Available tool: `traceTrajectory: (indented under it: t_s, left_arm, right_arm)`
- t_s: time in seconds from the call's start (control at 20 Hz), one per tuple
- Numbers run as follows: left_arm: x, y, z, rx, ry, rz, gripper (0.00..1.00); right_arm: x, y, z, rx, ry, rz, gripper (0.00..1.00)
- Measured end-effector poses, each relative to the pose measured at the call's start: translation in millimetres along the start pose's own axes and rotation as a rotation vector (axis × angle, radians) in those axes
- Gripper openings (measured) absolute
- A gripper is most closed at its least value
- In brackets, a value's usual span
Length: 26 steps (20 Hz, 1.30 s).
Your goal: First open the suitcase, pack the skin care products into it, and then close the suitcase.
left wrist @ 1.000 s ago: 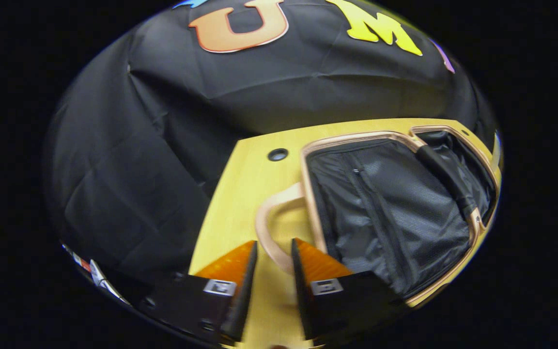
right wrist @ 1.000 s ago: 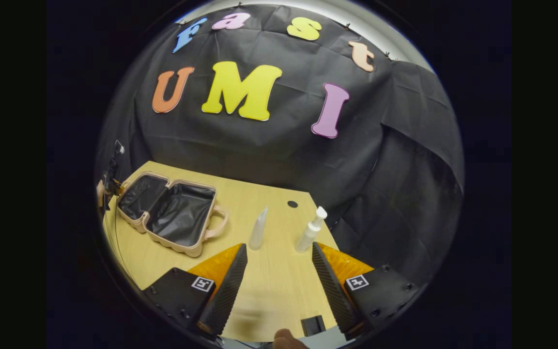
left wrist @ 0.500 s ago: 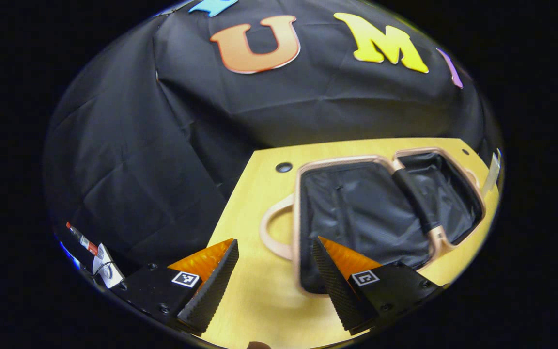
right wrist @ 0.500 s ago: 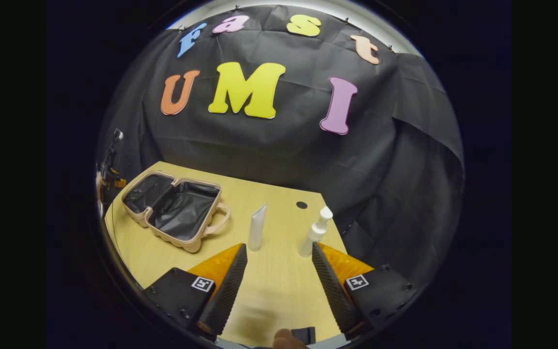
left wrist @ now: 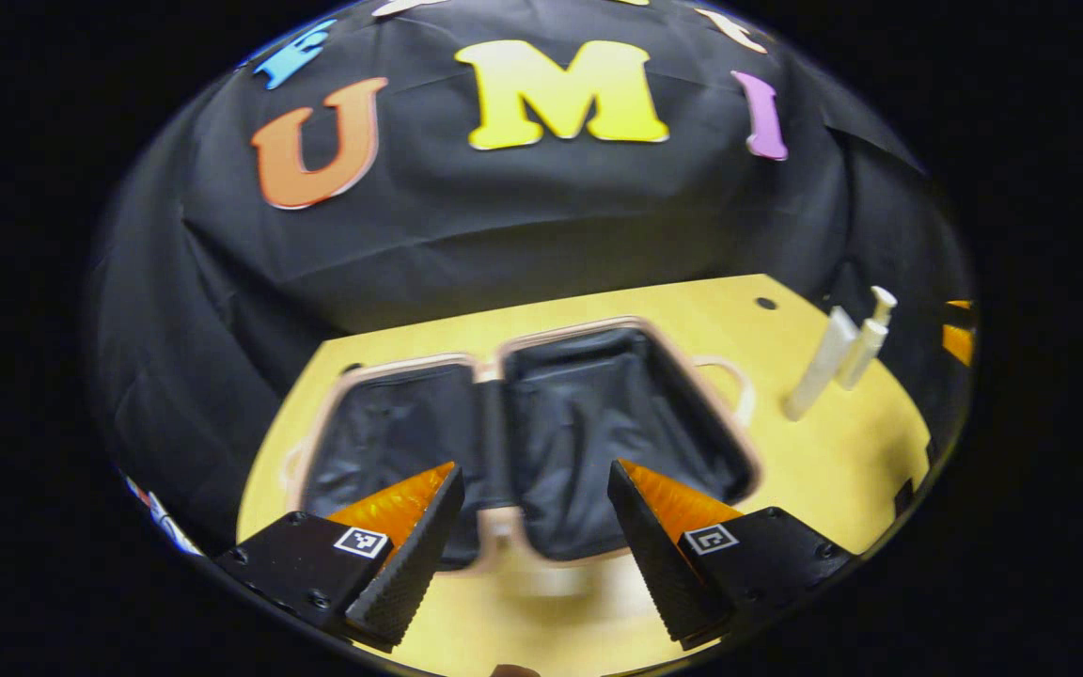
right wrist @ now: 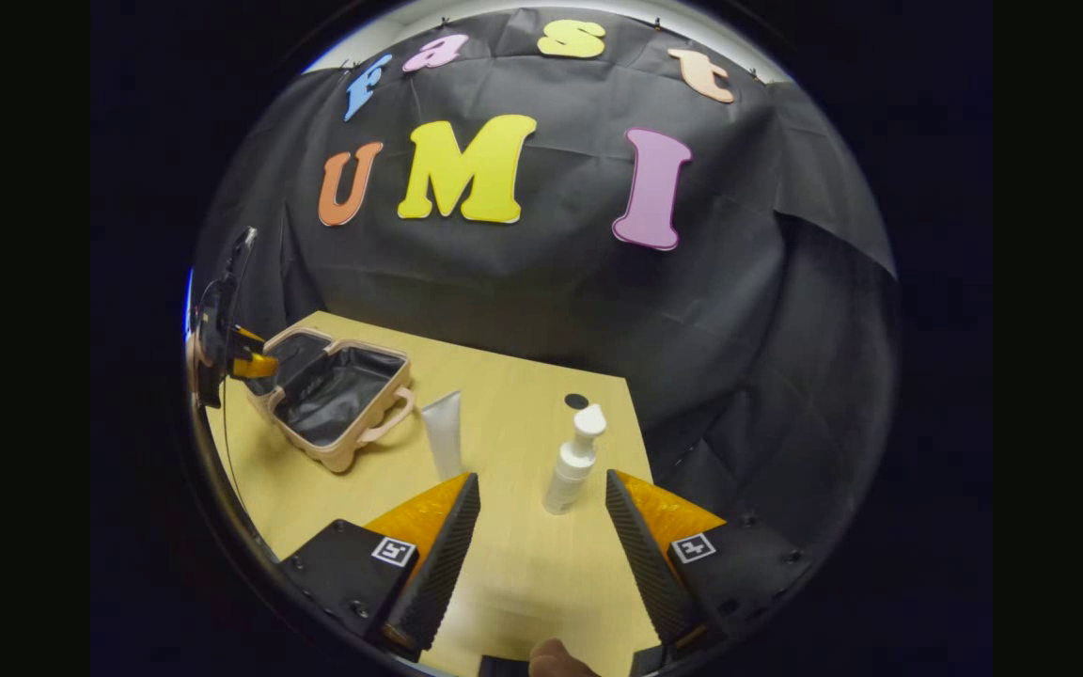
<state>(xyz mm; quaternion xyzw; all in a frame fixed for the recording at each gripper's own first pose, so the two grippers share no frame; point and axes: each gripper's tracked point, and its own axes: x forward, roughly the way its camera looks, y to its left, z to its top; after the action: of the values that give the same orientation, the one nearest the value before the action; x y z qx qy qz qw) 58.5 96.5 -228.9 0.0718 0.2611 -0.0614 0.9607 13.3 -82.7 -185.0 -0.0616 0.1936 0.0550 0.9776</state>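
- The suitcase (left wrist: 523,442) lies opened flat on the tabletop (right wrist: 513,414), so packing is judged to be the step in hand.
- The pump bottle (right wrist: 573,461) and the tube (right wrist: 445,434) stand upright beside the case, not yet packed.
- The right gripper (right wrist: 541,541) is aimed low towards the bottle, jaws wide and empty; a centred pinch is called for.
- The left gripper (left wrist: 532,527) is held above the case, jaws spread, nothing held.

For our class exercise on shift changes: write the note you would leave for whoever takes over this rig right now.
Left claw: open, empty, over the near edge of the open suitcase.
Right claw: open, empty, facing the pump bottle.
Tube and pump bottle both stand on the table, right of the suitcase.
Done: suitcase opened, both halves flat.
Left: put tube and bottle inside, then close the suitcase.
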Motion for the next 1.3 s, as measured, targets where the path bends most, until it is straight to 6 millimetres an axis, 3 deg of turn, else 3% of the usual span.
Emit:
traceTrajectory:
  t_s: [0.15, 0.3, 0.4, 0.45, 0.5, 0.7, 0.8, 0.95, 1.05, 1.1, 1.2, 1.3]
  left_arm:
    - [11, -94, 12, 0.041, -0.004, -0.125, 0.98]
    - [25, -174, 18, 0.079, 0.001, -0.247, 0.98]
    - [34, -214, 19, 0.08, 0.015, -0.299, 1.0]
    - [42, -224, 18, 0.07, 0.024, -0.318, 0.98]
    - [59, -249, 20, 0.059, 0.027, -0.338, 0.98]
    - [94, -287, 20, 0.001, 0.055, -0.402, 0.98]
    - [116, -297, 17, -0.032, 0.08, -0.401, 0.98]
    - [140, -299, 8, -0.058, 0.1, -0.362, 0.77]
    - [147, -297, 3, -0.059, 0.109, -0.342, 0.71]
    - [149, -295, 4, -0.059, 0.108, -0.327, 0.75]
    - [151, -293, 4, -0.07, 0.104, -0.312, 0.62]
    - [147, -292, 4, -0.07, 0.108, -0.308, 0.58]
  right_arm:
    - [6, -28, -6, 0.012, 0.008, 0.016, 0.79]
    - [11, -56, -19, 0.006, 0.029, 0.017, 0.8]
    - [10, -70, -31, 0.01, 0.048, 0.02, 0.8]
    - [10, -76, -37, 0.011, 0.057, 0.019, 0.8]
    - [10, -82, -42, 0.012, 0.067, 0.019, 0.79]
    - [10, -108, -62, 0.003, 0.104, 0.001, 0.78]
    - [9, -117, -70, -0.001, 0.12, -0.003, 0.78]
    - [13, -123, -75, -0.008, 0.132, -0.003, 0.78]
    - [18, -120, -78, -0.002, 0.141, 0.009, 0.8]
    - [22, -116, -79, 0.006, 0.144, 0.019, 0.8]
    - [32, -107, -78, 0.023, 0.152, 0.036, 0.79]
    - [43, -97, -72, 0.049, 0.152, 0.054, 0.8]
